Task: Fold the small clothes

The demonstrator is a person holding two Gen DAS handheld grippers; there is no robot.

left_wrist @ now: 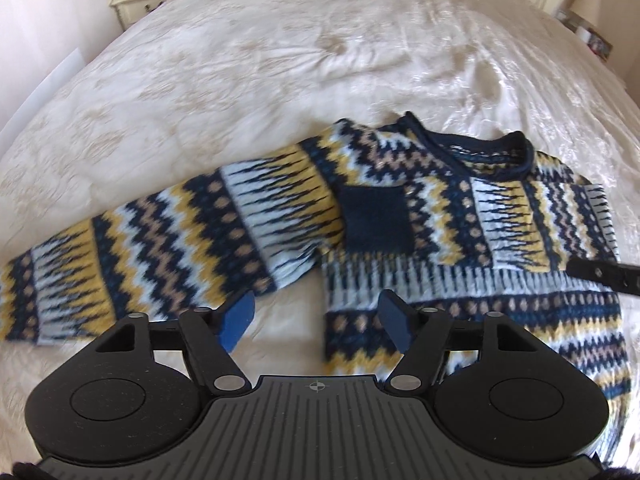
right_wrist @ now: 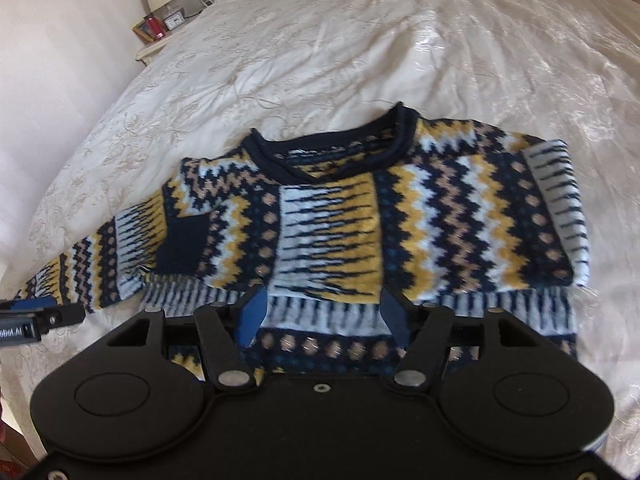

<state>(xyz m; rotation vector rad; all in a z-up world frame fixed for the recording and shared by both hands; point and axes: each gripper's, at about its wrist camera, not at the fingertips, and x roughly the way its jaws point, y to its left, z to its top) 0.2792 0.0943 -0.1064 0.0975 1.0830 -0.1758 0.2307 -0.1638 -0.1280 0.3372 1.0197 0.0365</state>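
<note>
Cream bedspread point(left_wrist: 280, 60) covers the bed, and on it lies a knitted jumper point(left_wrist: 460, 216) patterned in navy, yellow and pale blue. On the left its sleeve point(left_wrist: 160, 240) stretches out flat towards the left edge. The left gripper point(left_wrist: 317, 322) hovers near the gap between that sleeve and the body, fingers wide apart and holding nothing. To the right, the other sleeve point(right_wrist: 420, 216) is folded across the chest. The right gripper point(right_wrist: 323, 312) hangs over the lower hem, fingers spread wide with nothing between them.
</note>
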